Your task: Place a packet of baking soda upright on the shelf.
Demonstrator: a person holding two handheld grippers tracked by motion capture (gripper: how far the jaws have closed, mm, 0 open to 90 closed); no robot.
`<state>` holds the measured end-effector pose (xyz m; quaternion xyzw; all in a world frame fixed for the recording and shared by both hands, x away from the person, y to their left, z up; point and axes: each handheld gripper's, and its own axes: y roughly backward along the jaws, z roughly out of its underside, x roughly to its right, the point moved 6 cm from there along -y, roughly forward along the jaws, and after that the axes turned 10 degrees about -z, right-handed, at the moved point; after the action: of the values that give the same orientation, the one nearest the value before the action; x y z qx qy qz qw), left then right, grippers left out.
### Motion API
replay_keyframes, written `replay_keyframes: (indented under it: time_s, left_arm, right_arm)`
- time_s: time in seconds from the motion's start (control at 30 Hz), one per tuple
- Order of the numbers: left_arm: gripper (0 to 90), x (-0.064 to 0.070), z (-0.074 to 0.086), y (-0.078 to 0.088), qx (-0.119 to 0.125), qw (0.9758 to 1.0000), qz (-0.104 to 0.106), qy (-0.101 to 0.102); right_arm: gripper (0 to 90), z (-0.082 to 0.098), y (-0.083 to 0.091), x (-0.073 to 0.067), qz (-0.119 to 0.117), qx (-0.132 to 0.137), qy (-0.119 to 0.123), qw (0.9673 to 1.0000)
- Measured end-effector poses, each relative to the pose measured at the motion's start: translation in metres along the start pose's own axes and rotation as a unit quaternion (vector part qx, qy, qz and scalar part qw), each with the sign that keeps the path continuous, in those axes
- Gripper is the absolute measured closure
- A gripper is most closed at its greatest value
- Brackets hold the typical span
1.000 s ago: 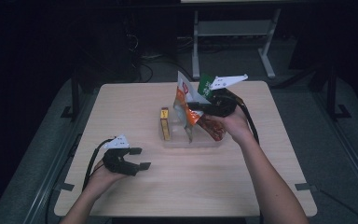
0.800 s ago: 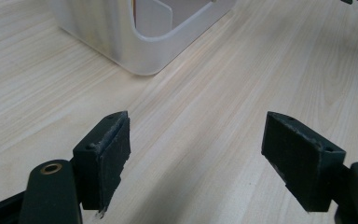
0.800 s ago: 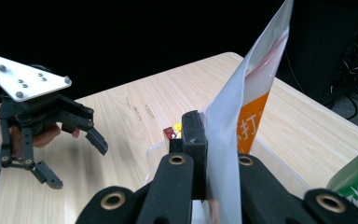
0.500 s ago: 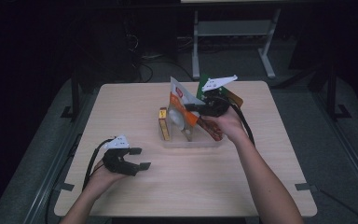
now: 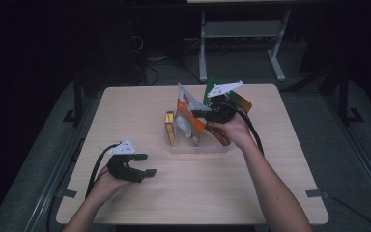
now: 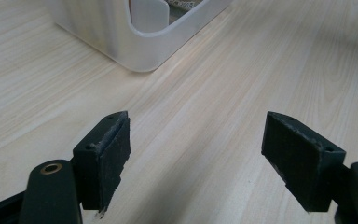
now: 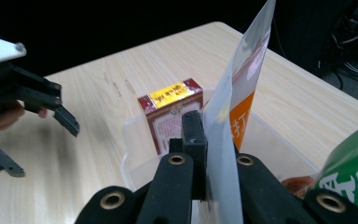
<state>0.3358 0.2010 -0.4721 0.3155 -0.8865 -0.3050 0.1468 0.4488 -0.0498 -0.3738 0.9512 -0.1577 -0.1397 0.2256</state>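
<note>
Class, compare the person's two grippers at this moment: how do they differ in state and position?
The left gripper has its jaws wide apart and holds nothing; the right gripper is clamped on a white-and-orange pouch. The left sits low by the table's near edge; the right is raised over the clear bin. Both are black and hand-held.

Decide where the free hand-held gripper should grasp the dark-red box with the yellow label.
Grip the dark-red box with the yellow label near its top, from above. It stands upright in the clear plastic bin, top clearing the rim, so the open left hand-held gripper could probably pinch its flat faces.
</note>
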Motion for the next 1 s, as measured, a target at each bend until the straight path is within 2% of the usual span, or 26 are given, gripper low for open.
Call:
replay_keyframes:
  time_s: [0.17,0.27,0.43,0.73,0.77,0.93,1.0]
  left_arm:
    - [22.9,0.002,0.001,-0.001,-0.003,1.0000,0.005,-0.001]
    - [22.7,0.002,0.001,-0.002,-0.003,1.0000,0.005,-0.008]
    - [22.3,0.002,0.001,-0.002,-0.001,0.9999,0.004,-0.011]
    - [21.8,0.003,0.001,-0.004,-0.002,0.9998,0.003,-0.020]
    - [21.7,0.004,0.001,-0.004,-0.004,0.9999,0.005,-0.015]
    - [21.6,0.003,0.001,-0.004,-0.003,0.9997,0.003,-0.022]
    - [21.6,0.004,0.002,-0.004,-0.004,0.9998,0.006,-0.021]
  right_arm:
    - [89.9,0.003,-0.001,0.002,0.008,-0.006,-0.004,0.9999]
    - [88.0,0.003,0.000,0.003,0.009,-0.007,-0.006,0.9999]
    - [78.6,0.002,0.005,0.001,0.012,-0.005,-0.003,0.9999]
    - [64.1,0.004,0.014,-0.005,0.028,-0.019,0.000,0.9994]
    - [62.2,0.004,0.015,-0.006,0.029,-0.018,0.000,0.9994]
    - [52.7,0.010,0.027,-0.011,0.044,-0.003,0.007,0.9990]
    - [49.5,0.016,0.034,-0.014,0.050,0.006,0.003,0.9987]
